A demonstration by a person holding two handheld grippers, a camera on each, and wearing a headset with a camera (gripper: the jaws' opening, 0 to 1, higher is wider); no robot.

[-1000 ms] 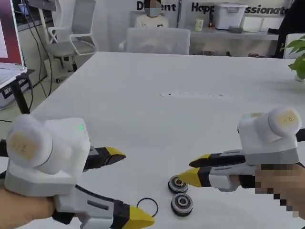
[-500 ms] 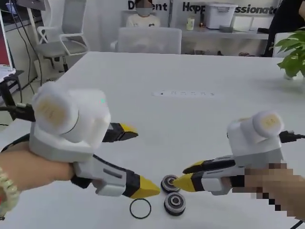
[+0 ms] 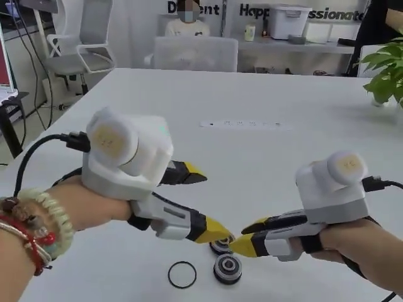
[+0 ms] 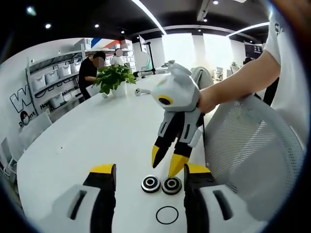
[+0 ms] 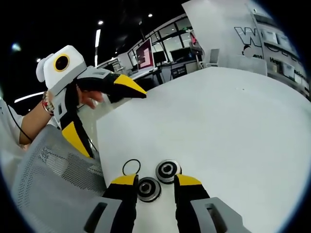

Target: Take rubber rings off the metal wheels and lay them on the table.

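Left gripper (image 4: 149, 171) jaws spread wide. Beyond them, first metal wheel (image 4: 151, 184) beside second metal wheel (image 4: 171, 185) — right gripper (image 4: 165, 162) tips parted just above. Loose rubber ring (image 4: 167, 215) flat on white table (image 4: 73, 141).

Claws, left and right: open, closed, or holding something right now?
Left claw: open, holding nothing.
Right claw: open, jaws either side of a small black-and-silver metal wheel, not gripping it.
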